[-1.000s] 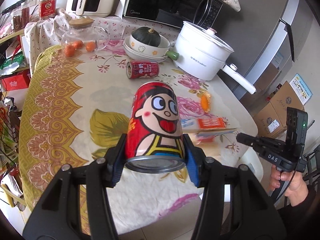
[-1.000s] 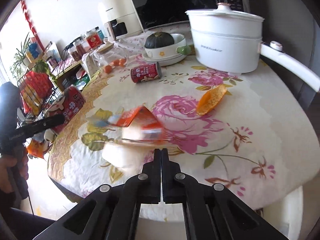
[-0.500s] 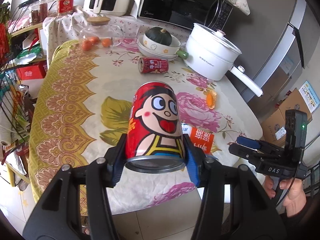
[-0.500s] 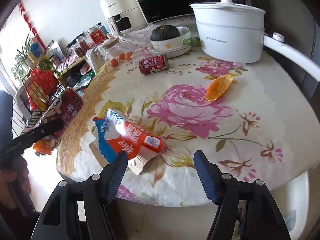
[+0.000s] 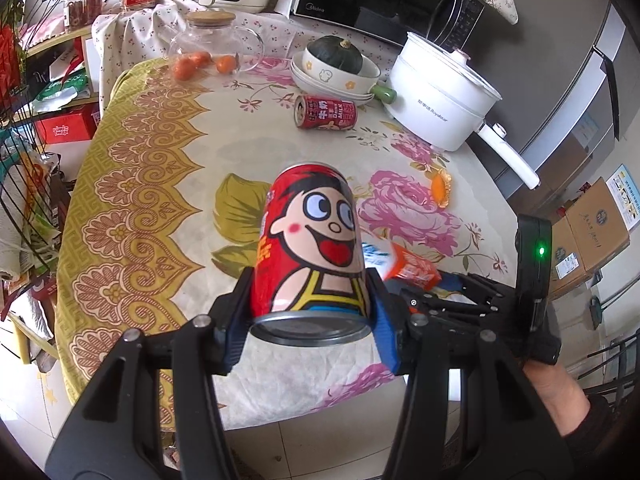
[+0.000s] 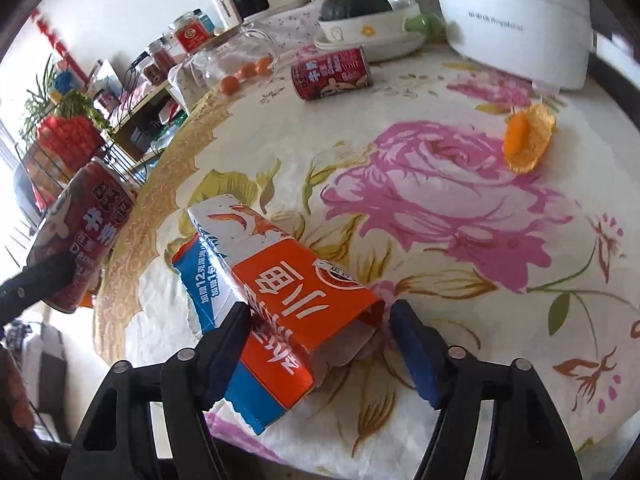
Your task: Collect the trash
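Note:
My left gripper [image 5: 310, 316] is shut on a red cartoon drink can [image 5: 310, 240], held tilted above the near edge of the flowered table [image 5: 160, 184]; the right wrist view shows that can [image 6: 80, 236] at the left. An orange, white and blue carton [image 6: 288, 292] lies flat near the table's front edge. My right gripper [image 6: 320, 316] straddles its open end, jaws closing. The left pad touches the carton's side, and a small gap shows at the right pad. A second red can [image 6: 332, 74] lies on its side farther back. An orange wrapper [image 6: 526, 142] lies at the right.
A white lidded pot [image 5: 440, 100] with a long handle stands at the back right. Stacked bowls holding a dark squash [image 5: 336, 64] and a glass jar [image 5: 212, 44] stand behind. A wire rack [image 5: 24, 200] stands left of the table, cardboard boxes [image 5: 592, 236] on the floor right.
The right gripper went from shut to wide open, dropped toward the carton, and now narrows around its end. The left gripper keeps hold of the can, barely shifting.

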Available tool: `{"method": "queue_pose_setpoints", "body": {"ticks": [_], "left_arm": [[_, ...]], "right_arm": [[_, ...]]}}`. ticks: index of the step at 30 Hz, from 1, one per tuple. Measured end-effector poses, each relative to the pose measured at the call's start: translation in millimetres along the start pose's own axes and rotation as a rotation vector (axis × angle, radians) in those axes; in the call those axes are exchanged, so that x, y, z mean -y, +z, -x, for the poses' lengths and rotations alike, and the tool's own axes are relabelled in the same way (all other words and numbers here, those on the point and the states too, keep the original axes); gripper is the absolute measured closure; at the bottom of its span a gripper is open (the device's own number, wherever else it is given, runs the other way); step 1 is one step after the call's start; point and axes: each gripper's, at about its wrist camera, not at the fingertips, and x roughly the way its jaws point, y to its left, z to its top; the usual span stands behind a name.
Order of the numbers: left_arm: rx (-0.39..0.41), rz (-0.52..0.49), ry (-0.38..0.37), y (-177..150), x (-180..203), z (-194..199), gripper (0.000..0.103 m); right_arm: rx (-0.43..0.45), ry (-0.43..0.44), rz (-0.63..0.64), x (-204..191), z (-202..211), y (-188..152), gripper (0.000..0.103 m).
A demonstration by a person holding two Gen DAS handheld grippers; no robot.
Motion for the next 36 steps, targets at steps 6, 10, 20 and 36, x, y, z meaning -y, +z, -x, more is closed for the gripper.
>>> {"method": "queue_pose_setpoints", "body": {"ticks": [6, 10, 20, 36], "left_arm": [[0.003, 0.003, -0.001, -2, -1, 3, 0.049], [0.004, -0.003, -0.007, -3, 4, 3, 0.049], [-0.009, -0.044, -0.045, -6, 34, -2, 0.049], [-0.045, -0.161, -0.132, -15, 116, -21, 0.049]], "right_arm": [[0.041, 0.030, 0.036, -4, 23, -3, 0.076], [0.079, -0.001, 0.048, 0, 49, -6, 0.082], [0.147, -0.101, 0.058, 19, 107, -17, 0.088], [0.240, -0.191, -0.031, 69, 189, -39, 0.089]]}}
